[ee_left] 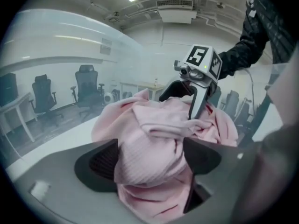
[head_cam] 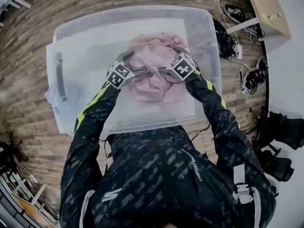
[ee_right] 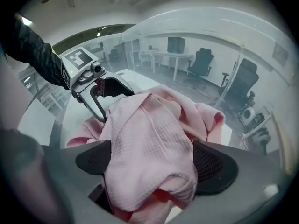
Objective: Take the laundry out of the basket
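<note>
A heap of pink laundry (head_cam: 156, 87) lies in a clear plastic basket (head_cam: 209, 42) on the wooden floor. Both grippers reach down into it from either side of the heap. In the left gripper view, my left gripper (ee_left: 152, 160) stands wide with a bulge of pink waffle cloth (ee_left: 149, 143) filling the gap between its pads. The right gripper view shows my right gripper (ee_right: 152, 160) just as wide, a fold of the same cloth (ee_right: 149, 143) between its pads. Each gripper faces the other across the heap: the right (ee_left: 184, 101) and the left (ee_right: 105, 101).
The basket's clear walls rise around both grippers. A pale blue-white cloth (head_cam: 54, 101) lies at the basket's left side. Shoes (head_cam: 235, 13), cables and a wooden bench (head_cam: 266, 6) sit on the floor at the right. Dark bags (head_cam: 280, 132) lie at the right.
</note>
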### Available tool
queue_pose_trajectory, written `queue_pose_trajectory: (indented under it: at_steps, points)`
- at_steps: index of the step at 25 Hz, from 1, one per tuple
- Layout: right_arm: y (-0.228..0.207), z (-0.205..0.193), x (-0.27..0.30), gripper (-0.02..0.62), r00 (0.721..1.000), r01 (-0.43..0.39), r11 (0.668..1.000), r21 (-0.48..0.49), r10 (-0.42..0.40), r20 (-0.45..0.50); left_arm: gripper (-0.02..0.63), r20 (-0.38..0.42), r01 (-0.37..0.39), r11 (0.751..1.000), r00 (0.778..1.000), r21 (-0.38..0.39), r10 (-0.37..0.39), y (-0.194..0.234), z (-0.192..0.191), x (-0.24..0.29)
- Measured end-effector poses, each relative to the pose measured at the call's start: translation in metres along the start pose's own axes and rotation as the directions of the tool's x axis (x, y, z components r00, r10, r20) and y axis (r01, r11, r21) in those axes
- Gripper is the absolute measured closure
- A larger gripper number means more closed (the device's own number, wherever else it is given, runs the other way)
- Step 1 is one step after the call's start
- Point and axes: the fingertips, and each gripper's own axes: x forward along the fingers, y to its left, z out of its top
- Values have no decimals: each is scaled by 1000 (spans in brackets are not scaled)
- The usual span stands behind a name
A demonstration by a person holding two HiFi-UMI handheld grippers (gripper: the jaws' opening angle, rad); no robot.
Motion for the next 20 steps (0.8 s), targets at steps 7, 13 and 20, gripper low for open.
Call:
queue_pose_trajectory:
  at_steps: [7,13,20]
  points:
    - [-4,-20,27,18,996,-19,999,45,23,-89,179,-58,35,999,998,-26,-37,0,-23,16]
    - [1,-35,51,14,987,-72,995,70,81,-137,179,-95,62,997,993,-38,-65,-2,-37,33]
    - [5,-38,59,14,986,-99,991,91,110,-122,184,-74,73,996,994,-60,-77,-4,-38,41]
